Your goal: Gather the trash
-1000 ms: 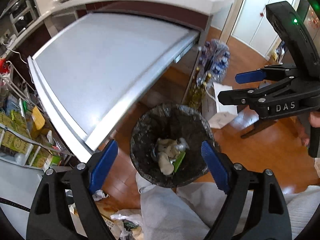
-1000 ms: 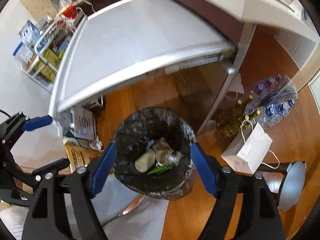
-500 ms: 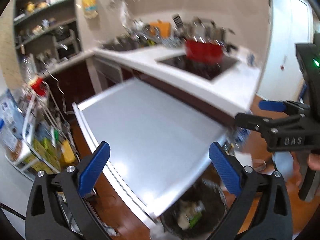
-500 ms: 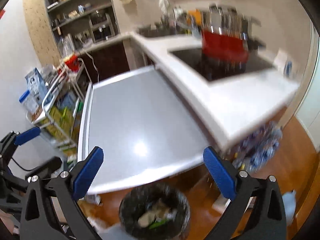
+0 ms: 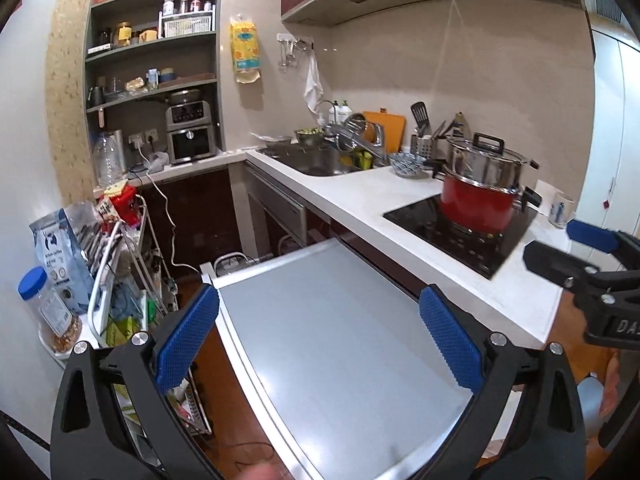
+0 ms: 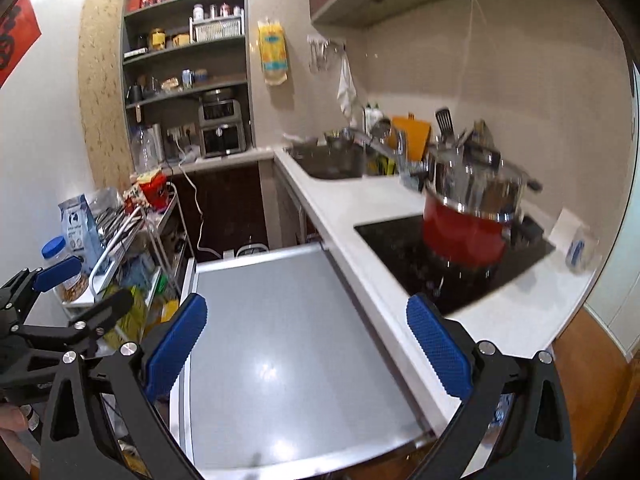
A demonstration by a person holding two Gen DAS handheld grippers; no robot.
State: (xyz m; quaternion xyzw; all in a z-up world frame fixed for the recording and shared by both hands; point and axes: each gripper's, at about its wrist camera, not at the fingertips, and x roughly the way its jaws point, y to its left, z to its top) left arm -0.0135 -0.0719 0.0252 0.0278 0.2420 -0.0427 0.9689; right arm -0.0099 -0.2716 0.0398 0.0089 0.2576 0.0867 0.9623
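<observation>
Both grippers over a kitchen's pull-out steel table. The left gripper (image 5: pixel 320 340) and right gripper (image 6: pixel 306 344) stand with jaws wide and nothing between the pads. Both look across the bare steel table (image 5: pixel 340 340) toward the white counter (image 5: pixel 372 200), sink (image 5: pixel 312 160) and red pot (image 5: pixel 478 208) on the cooktop (image 5: pixel 460 232). Judged step: searching for a piece of trash. No trash piece or bin is identifiable in either view, so its place, heading and long axis cannot be told. The next move calls for locating an item, then aligning open jaws across it.
</observation>
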